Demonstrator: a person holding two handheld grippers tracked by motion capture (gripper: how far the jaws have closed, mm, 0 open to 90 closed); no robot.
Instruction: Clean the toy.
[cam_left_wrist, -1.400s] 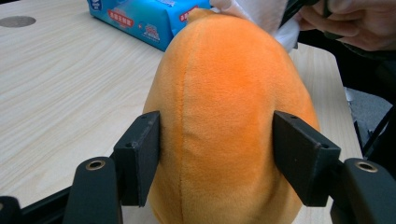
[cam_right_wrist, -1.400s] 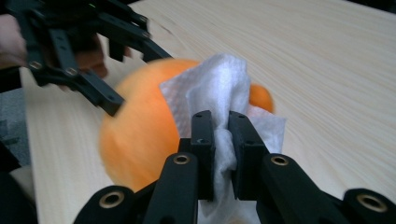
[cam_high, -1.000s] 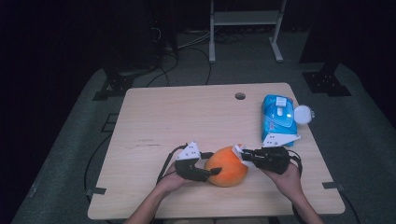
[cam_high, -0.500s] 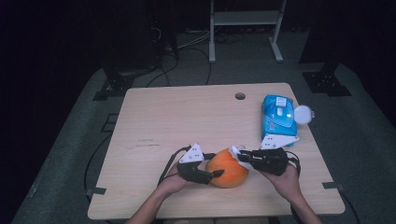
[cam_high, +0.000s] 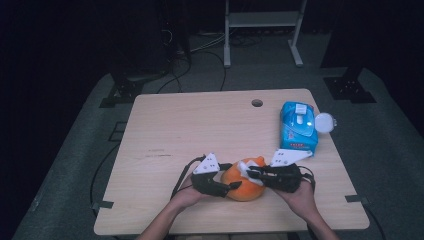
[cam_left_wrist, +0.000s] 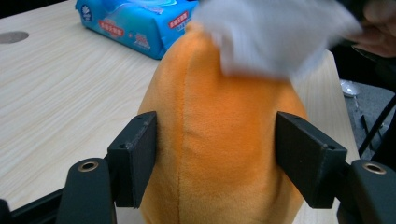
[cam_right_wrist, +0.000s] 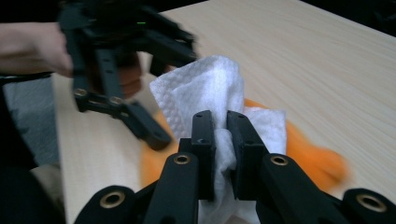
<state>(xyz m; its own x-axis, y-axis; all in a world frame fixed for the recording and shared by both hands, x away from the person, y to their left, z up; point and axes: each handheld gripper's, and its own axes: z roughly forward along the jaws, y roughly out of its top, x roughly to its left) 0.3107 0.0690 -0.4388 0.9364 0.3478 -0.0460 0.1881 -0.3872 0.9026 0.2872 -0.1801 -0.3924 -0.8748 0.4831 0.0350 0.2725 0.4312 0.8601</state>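
Left gripper (cam_left_wrist: 215, 154) clamps the orange plush toy (cam_left_wrist: 219, 140) on the table (cam_high: 200, 125), while right gripper (cam_right_wrist: 222, 140) pinches a white wipe (cam_right_wrist: 210, 93) against its top.

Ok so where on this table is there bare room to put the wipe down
The table's whole left half and far middle lie bare, up to the cable hole. It is crowded at the near edge around the orange plush toy and along the right, by the blue wipes pack.
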